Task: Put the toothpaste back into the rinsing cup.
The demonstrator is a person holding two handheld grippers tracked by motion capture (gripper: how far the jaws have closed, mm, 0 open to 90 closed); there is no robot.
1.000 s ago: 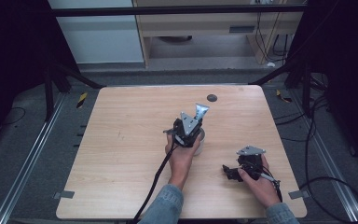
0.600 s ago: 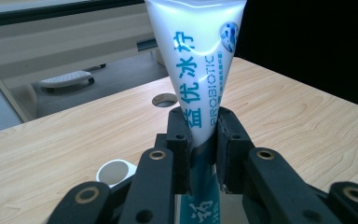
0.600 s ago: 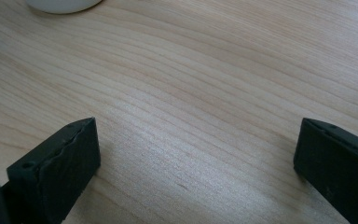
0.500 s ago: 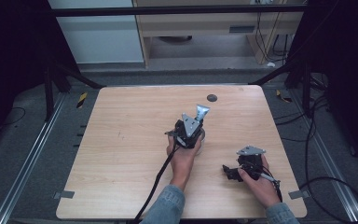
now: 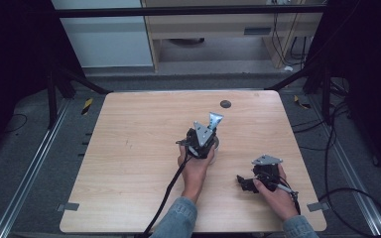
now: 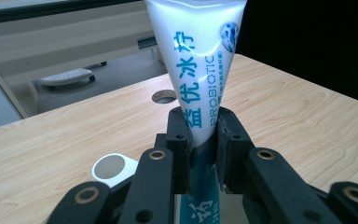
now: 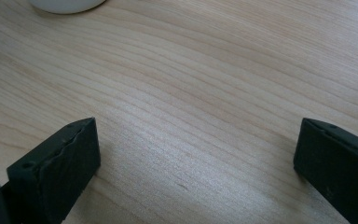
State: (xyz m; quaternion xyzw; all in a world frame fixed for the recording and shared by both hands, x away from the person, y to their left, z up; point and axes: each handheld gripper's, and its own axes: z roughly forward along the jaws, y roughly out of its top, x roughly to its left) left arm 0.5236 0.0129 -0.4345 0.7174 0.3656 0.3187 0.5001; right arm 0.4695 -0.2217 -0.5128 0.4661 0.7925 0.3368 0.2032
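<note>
We keep the left gripper (image 6: 200, 140) clamped on the tube (image 6: 196, 60), upright over the white cup (image 6: 114, 169) at lower left; right gripper (image 7: 196, 158) idles, jaws wide.

Grey floor (image 5: 25, 163) (cables trailing) around the wooden table (image 5: 129, 148); pale cabinet (image 5: 104, 44) behind.

The tube (image 6: 196, 60) is white with turquoise lettering and a blue-dotted emblem, the table (image 5: 129, 148) pale wood-grain, and the cup (image 6: 113, 169) white.
</note>
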